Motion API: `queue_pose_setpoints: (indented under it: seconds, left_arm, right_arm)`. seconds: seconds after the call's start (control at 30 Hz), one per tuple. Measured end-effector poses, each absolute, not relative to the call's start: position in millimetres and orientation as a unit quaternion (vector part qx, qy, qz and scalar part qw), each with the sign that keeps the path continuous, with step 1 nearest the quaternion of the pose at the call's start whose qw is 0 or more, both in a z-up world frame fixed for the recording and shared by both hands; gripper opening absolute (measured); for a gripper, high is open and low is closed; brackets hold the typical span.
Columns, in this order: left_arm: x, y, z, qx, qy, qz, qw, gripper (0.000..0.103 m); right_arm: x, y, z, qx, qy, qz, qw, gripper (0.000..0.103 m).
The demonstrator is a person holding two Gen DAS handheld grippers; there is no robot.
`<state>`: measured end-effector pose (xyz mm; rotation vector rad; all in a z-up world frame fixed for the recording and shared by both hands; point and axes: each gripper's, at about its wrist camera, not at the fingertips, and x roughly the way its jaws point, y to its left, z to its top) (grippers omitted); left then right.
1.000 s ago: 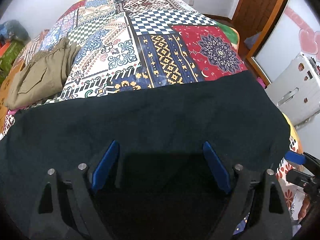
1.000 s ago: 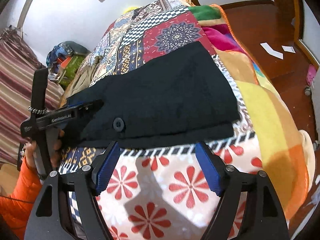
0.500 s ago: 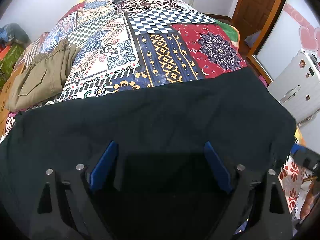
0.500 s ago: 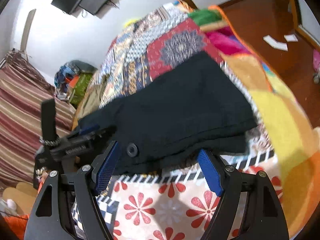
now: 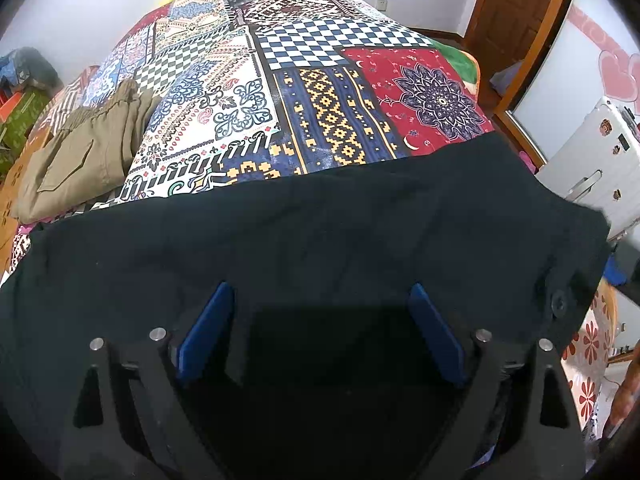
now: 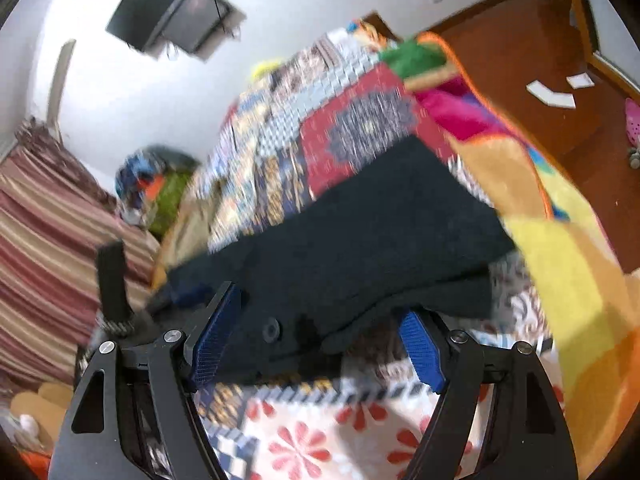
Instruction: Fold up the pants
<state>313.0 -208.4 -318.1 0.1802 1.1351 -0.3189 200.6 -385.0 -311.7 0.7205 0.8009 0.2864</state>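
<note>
Black pants (image 5: 320,232) lie folded across the patchwork bedspread (image 5: 320,92); left gripper (image 5: 320,332) hovers wide above them, right gripper (image 6: 320,332) spread wide at their buttoned edge, gripping nothing.

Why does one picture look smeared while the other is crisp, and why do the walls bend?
Right wrist view: motion blur smears the quilt and the black pants; only the right gripper looks sharp. Left wrist view: crisp, though the pants go nearly featureless under the left gripper. Both views: the fisheye lens bends straight edges and darkens the corners.
</note>
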Motion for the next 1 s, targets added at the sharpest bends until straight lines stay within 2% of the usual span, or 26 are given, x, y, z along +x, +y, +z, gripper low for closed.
queue_pose_setpoints:
  seconds: [0.1,0.23,0.47,0.53,0.73,0.8,1.0]
  left_arm:
    - [313,-208,-318,0.084,0.534,-0.15,0.828,0.092]
    - [313,-208,-318,0.084,0.533,-0.151,0.828,0.093]
    - [313,-209,-319,0.083,0.532,-0.151,0.829,0.093]
    - [313,-209,-319,0.083,0.532,-0.152,0.829,0.093]
    - [314,-209,-319,0.081,0.532,-0.152,0.829,0.093]
    - [313,-209,-319,0.081,0.532,-0.152,0.829,0.093]
    - [313,-209,-319,0.082,0.531,-0.153,0.829,0.093]
  right_arm:
    - [200,-380,-313,0.331,0.387,0.14,0.849,0.076]
    - [200,-372,-341,0.339,0.437,0.141,0.821,0.075]
    - [210,-377,-339,0.345,0.43,0.135,0.823,0.075]
    - [219,-382,-339,0.356,0.425,0.128,0.823,0.072]
    - [236,-389,-336,0.368,0.41,0.107,0.828,0.045]
    - [237,-388,-334,0.358,0.407,0.104,0.834,0.033]
    - [230,-382,-317,0.296,0.389,0.116,0.865,0.013]
